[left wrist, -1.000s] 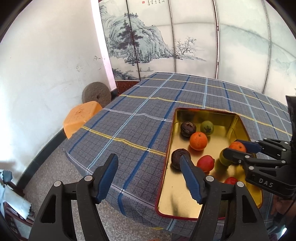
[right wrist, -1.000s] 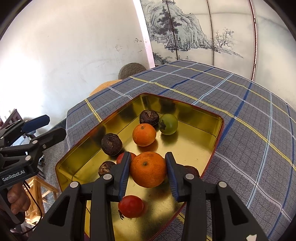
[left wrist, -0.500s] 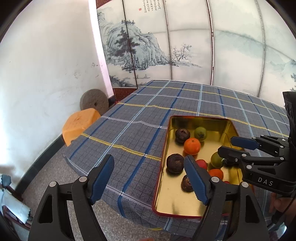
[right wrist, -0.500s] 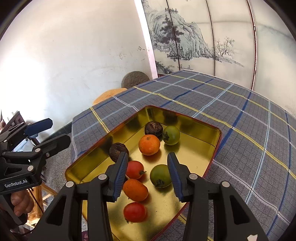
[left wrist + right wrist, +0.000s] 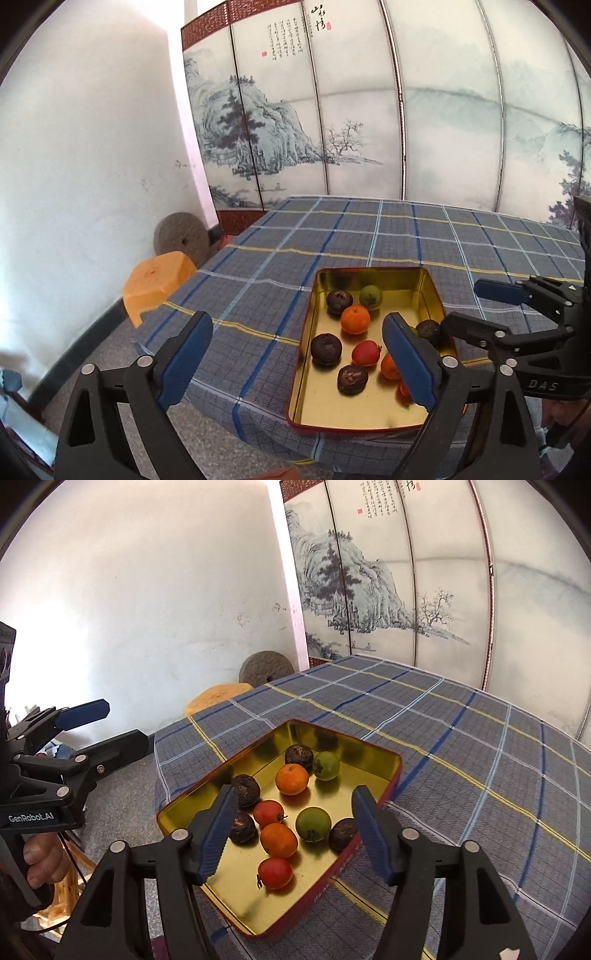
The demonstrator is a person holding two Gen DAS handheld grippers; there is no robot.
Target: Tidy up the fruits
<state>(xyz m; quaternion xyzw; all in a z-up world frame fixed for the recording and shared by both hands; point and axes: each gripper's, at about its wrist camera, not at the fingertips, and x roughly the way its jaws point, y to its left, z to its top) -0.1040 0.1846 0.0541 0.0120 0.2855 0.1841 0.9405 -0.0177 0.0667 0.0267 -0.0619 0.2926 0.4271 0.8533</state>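
Right wrist view: round fruits, smooth orange, red and green beside wrinkled dark ones, lie in a shiny gold rectangular tin (image 5: 384,762) on the checked tablecloth (image 5: 480,746). Right gripper (image 5: 291,830) and left gripper (image 5: 295,356) have just been opening, gaping empty above it.

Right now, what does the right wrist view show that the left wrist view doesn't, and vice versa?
Right wrist only: all nine fruits unblocked, including the near red fruit and second green fruit, plus a hand gripping the open left gripper.

Left wrist only: the right gripper, open and empty, and calligraphy atop the screen.

Both: gold tray, checked tablecloth, orange stool, millstone.
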